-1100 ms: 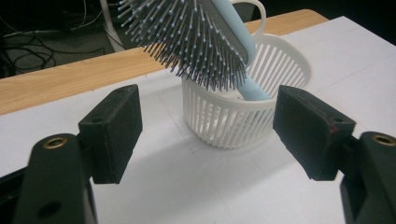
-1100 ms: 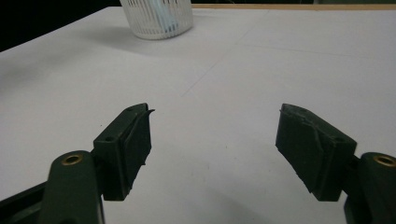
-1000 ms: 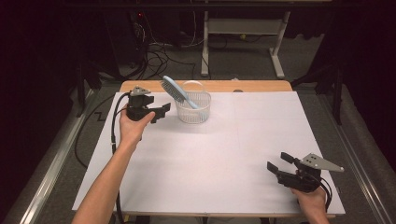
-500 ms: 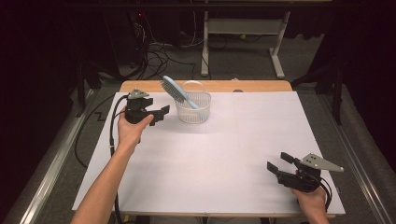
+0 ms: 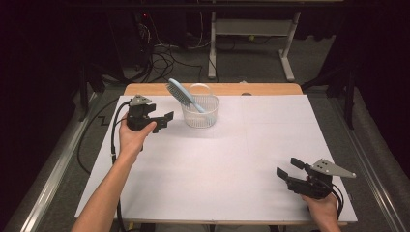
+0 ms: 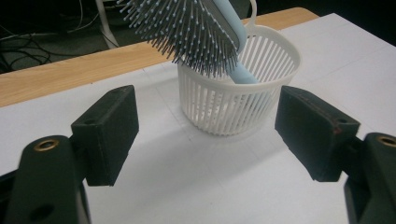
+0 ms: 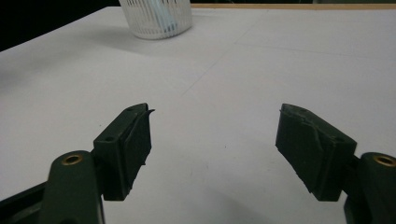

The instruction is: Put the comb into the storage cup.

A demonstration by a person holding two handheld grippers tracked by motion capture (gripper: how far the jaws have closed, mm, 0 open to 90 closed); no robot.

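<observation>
My right gripper [image 5: 289, 174] sat spread and empty nearest me. My left gripper [image 5: 164, 121], jaws just widening, gripped nothing beside the white basket [image 5: 199, 112]. The blue hairbrush [image 5: 186, 98] leaned inside, bristle head up-left. No legible writing.

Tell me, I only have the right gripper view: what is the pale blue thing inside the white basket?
Observer: A hairbrush; its handle sits in the basket and its bristled head sticks out over the rim, leaning left.
Operator: Where is the other gripper?
Observer: The left gripper is beside the basket on its left, pointing at it.
Operator: Is it holding the brush?
Observer: No. It has just been opening, with nothing between its jaws.
</observation>
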